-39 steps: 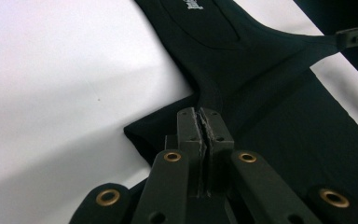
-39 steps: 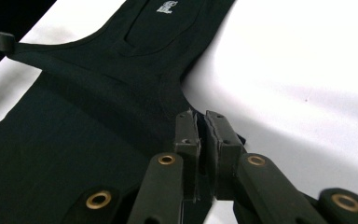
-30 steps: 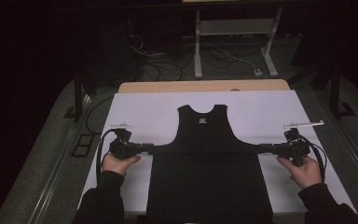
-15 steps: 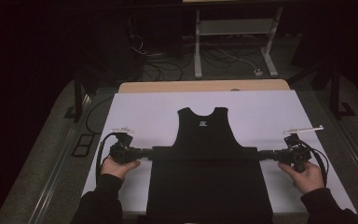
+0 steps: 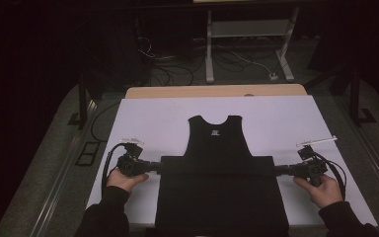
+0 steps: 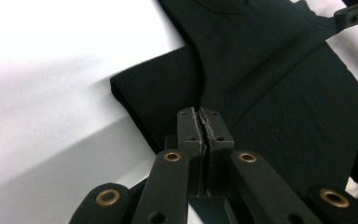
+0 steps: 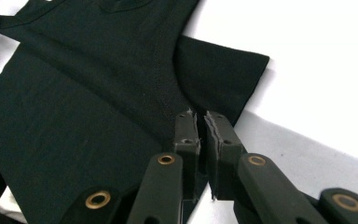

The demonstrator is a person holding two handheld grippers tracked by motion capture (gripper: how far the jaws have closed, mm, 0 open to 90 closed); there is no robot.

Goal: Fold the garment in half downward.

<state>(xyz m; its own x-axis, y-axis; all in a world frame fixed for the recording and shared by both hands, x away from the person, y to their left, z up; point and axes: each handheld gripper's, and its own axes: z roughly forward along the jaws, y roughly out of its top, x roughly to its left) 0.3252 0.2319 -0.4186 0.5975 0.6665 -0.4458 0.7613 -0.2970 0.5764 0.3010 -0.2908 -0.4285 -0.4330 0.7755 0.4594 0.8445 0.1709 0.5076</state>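
A black sleeveless top (image 5: 219, 143) lies flat on the white table cover (image 5: 153, 118), neck away from me. Its lower part (image 5: 219, 197) is wider, and a squared corner (image 6: 154, 93) (image 7: 228, 79) sticks out under each armhole. My left gripper (image 5: 154, 166) is at the left end of that wide edge. Its jaws are pressed together over the fabric (image 6: 204, 116). My right gripper (image 5: 279, 171) is at the right end, jaws nearly together with a thin dark gap (image 7: 200, 119), pinching the cloth edge. A hand holds each gripper.
The wooden table edge (image 5: 217, 91) shows beyond the white cover. Behind it the floor holds cables (image 5: 177, 64) and a metal stand (image 5: 249, 44). Bare white cover lies on both sides of the garment.
Both grippers have moved slightly toward me, and the garment has slid a little the same way with them.
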